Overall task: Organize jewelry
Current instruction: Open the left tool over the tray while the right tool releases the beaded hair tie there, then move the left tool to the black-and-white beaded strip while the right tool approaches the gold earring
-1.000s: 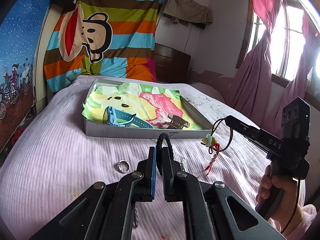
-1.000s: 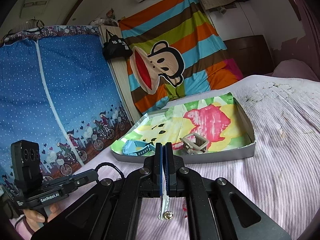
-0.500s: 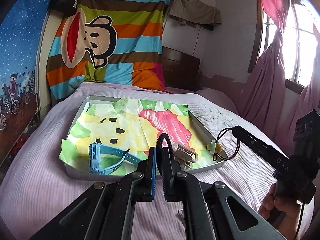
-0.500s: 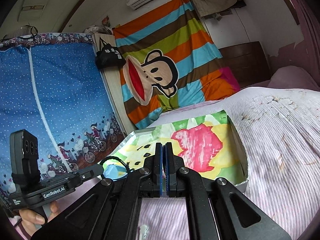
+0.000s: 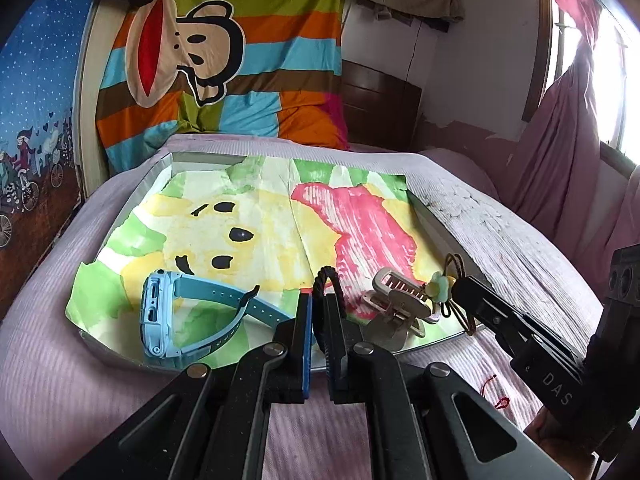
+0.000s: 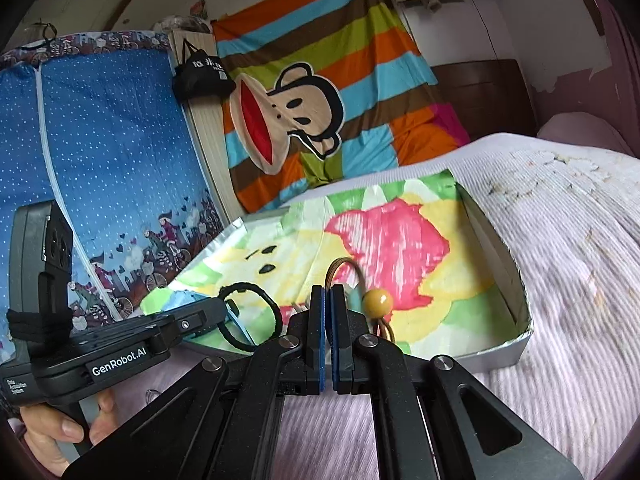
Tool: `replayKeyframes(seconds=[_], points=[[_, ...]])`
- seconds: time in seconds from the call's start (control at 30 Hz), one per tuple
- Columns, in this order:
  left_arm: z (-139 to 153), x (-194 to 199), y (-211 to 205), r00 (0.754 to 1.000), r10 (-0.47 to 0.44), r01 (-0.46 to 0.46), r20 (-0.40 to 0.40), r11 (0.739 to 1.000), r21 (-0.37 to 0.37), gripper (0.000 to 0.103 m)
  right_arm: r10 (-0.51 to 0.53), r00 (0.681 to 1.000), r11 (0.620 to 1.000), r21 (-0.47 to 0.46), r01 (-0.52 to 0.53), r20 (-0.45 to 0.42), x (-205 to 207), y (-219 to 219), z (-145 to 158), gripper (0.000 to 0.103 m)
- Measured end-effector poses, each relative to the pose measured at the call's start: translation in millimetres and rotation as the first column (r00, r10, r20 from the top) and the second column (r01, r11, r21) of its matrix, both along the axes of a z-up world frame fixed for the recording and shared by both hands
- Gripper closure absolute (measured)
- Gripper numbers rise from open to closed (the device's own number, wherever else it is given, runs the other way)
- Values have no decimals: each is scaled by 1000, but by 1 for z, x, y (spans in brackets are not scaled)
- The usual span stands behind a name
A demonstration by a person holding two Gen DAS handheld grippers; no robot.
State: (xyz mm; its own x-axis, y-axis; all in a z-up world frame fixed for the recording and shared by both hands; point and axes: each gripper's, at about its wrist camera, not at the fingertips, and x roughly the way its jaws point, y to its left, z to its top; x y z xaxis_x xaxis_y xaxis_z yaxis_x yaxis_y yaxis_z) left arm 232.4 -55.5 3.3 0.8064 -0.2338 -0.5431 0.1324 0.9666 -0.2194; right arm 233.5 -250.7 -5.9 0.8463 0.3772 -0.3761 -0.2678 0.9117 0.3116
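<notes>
A lilac ribbed bedspread (image 5: 64, 364) covers the bed on which everything lies. Behind it hang a striped monkey-print cloth (image 5: 224, 52) and a blue dotted curtain (image 6: 104, 152); pink drapes (image 5: 560, 136) frame a bright window on the right, beside a dark wooden headboard (image 5: 376, 108).

A shallow grey tray (image 6: 504, 344) rests on the bedspread, lined with a paper painted yellow, pink and green (image 5: 256, 220). In it, near the front edge, a light-blue watch (image 5: 160, 312) stands on its side, its strap (image 5: 224, 296) running rightward along the tray's front. To the right lies a beige hair clip (image 5: 396, 304), tilted, its long axis running diagonally from front left to back right.

The left gripper (image 5: 319, 320) has its jaws nearly closed on a black braided hair tie (image 5: 326, 276), whose loop rises upright above the fingertips over the tray's front edge. The right gripper (image 6: 328, 312) is pinched tight on a brown cord bracelet (image 6: 340, 268), its loop rising over the tray; a yellow bead (image 6: 377, 301) hangs just right of the fingers, and in the left view a pale green charm (image 5: 440, 290) sits beside the clip. A hand (image 6: 60, 436) grips the left handle.
</notes>
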Motion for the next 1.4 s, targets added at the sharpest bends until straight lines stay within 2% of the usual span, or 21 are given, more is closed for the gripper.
replayKeyframes(seconds=[0.2, 0.4, 0.53, 0.63, 0.7, 0.77, 0.83, 0.93, 1.07, 1.17, 1.27, 1.4], points=[[1, 0, -1, 999, 19, -19, -26, 1000, 0, 96, -18, 999, 1000, 1, 19, -26, 1, -5, -3, 100], [4, -9, 4, 999, 32, -32, -21, 999, -16, 76, -54, 998, 998, -19, 54, -35, -6, -13, 1, 95], [8, -21, 10, 999, 47, -47, 5, 998, -34, 61, -83, 997, 996, -28, 83, -7, -16, -19, 7, 64], [13, -32, 17, 997, 70, -69, 31, 997, -36, 54, -94, 995, 995, -35, 95, 18, -27, -21, 14, 63], [16, -40, 22, 995, 86, -83, 50, 995, -46, 47, -99, 994, 994, -39, 100, 40, -36, -22, 19, 56], [20, -49, 28, 992, 100, -96, 73, 994, -58, 38, -103, 992, 994, -37, 106, 77, -48, -22, 25, 39], [25, -60, 34, 987, 123, -116, 103, 991, -66, 20, -102, 989, 994, -38, 107, 106, -59, -22, 30, 33], [31, -78, 44, 978, 152, -141, 146, 986, -83, 7, -104, 983, 993, -44, 112, 149, -76, -19, 37, 20], [32, -98, 54, 968, 170, -156, 186, 984, -84, 3, -111, 973, 990, -63, 126, 202, -100, -15, 43, 11], [32, -112, 59, 960, 177, -165, 217, 983, -75, 0, -113, 966, 988, -76, 133, 231, -117, -13, 46, 9], [31, -125, 63, 954, 179, -168, 241, 984, -67, 0, -115, 963, 986, -93, 142, 243, -129, -11, 47, 4], [28, -139, 64, 949, 177, -175, 259, 984, -34, 0, -110, 963, 984, -107, 139, 246, -143, -10, 47, 3]])
